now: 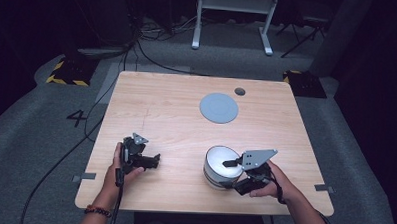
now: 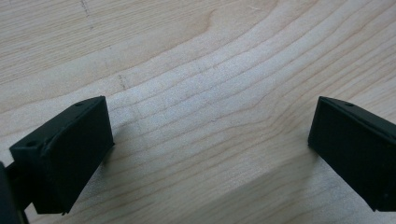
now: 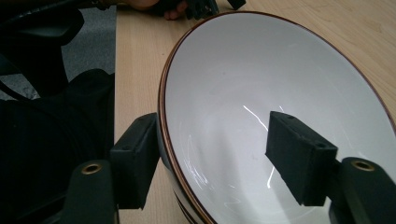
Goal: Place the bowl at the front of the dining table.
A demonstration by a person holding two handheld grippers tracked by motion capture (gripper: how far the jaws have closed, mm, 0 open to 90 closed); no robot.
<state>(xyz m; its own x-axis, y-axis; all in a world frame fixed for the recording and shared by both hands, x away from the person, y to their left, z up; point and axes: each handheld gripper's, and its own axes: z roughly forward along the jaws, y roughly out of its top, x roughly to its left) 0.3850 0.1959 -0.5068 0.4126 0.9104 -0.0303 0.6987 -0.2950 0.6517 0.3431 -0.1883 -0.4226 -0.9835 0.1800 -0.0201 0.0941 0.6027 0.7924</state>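
A white bowl (image 1: 218, 164) with a thin brown rim stands near the table's front edge, right of centre; in the right gripper view the bowl (image 3: 280, 70) looks empty. My right gripper (image 1: 234, 174) straddles its near rim. One jaw lies against the outer wall and the other hangs inside, clear of the wall, so the right gripper (image 3: 212, 140) is open. My left gripper (image 1: 152, 162) rests low over the bare wood at the front left. In its own view the left gripper (image 2: 210, 126) is open, with only table between the jaws.
A flat grey round disc (image 1: 218, 107) lies at the back centre of the wooden table (image 1: 176, 116), with a small dark round spot (image 1: 239, 91) just behind it. Cables and stand legs sit on the grey floor beyond.
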